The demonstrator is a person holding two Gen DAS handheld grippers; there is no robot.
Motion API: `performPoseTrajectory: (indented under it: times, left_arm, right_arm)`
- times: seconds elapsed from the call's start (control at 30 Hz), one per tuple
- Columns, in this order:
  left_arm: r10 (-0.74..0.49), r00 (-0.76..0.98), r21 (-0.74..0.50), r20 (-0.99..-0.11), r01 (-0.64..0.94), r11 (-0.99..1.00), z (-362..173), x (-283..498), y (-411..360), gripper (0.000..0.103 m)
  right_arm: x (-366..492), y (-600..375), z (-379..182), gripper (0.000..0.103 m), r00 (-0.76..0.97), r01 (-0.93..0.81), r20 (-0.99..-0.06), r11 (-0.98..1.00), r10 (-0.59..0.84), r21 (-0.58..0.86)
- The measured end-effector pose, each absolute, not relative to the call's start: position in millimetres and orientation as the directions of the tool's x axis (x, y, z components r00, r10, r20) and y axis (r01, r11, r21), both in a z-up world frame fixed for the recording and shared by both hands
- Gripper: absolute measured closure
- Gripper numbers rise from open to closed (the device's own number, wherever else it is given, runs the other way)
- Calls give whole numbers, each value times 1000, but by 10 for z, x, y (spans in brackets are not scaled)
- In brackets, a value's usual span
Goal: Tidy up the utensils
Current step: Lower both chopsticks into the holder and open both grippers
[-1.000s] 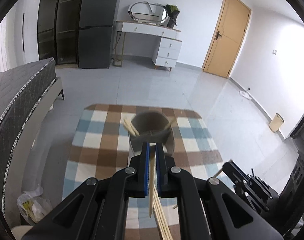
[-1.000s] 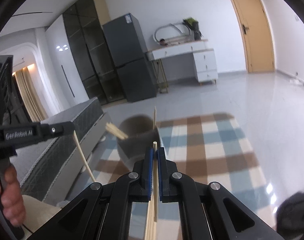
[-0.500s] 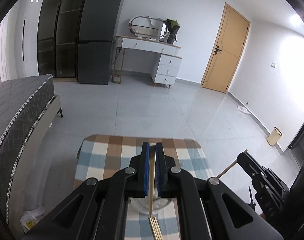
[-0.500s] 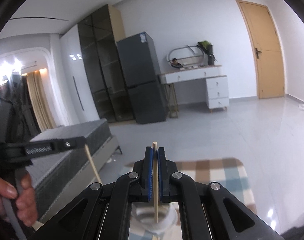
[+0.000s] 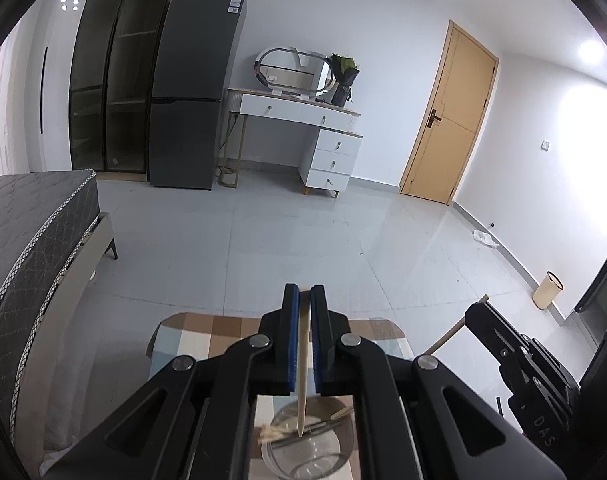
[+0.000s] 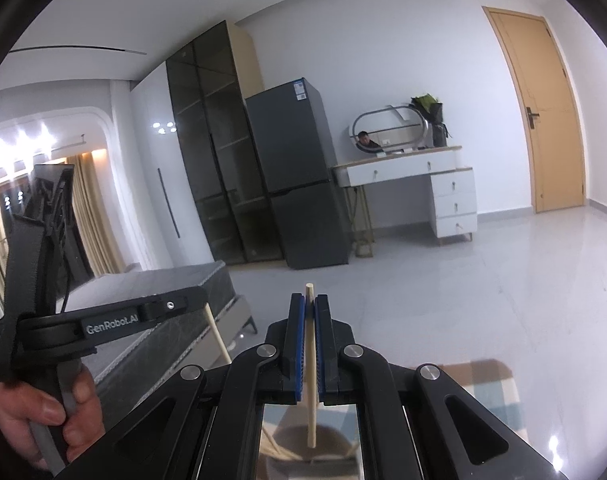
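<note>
My left gripper (image 5: 304, 300) is shut on a wooden chopstick (image 5: 302, 376) that hangs point down over a clear glass cup (image 5: 307, 444) with other chopsticks lying in it. The cup stands on a checked cloth (image 5: 191, 336). My right gripper (image 6: 309, 308) is shut on another wooden chopstick (image 6: 311, 384), held upright above the same cup (image 6: 303, 452). The right gripper also shows at the right of the left wrist view (image 5: 477, 314), its chopstick (image 5: 447, 336) sticking out. The left gripper shows at the left of the right wrist view (image 6: 201, 300), held by a hand (image 6: 43, 412).
A grey bed (image 5: 27, 232) lies to the left. A dark fridge (image 5: 191, 92), a white dresser with mirror (image 5: 303, 128) and a wooden door (image 5: 447, 120) stand along the far wall. A small bin (image 5: 547, 288) sits by the right wall.
Both grippers have risen with their chopsticks and tilted up; the cup has dropped from mid-frame to the bottom edge of both views.
</note>
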State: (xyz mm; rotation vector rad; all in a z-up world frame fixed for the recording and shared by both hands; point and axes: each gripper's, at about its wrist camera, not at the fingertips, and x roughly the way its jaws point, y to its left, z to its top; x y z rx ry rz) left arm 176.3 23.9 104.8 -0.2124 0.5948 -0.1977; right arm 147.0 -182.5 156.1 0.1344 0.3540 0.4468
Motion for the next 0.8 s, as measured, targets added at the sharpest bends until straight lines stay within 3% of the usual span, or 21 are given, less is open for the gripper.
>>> performPoseTrajectory:
  times: [0.8]
  left_arm:
    - [-244, 799, -228, -550, 137, 964, 588, 1852, 111, 102]
  right_arm:
    - [1631, -1841, 910, 99, 804, -374, -415, 905, 426, 203]
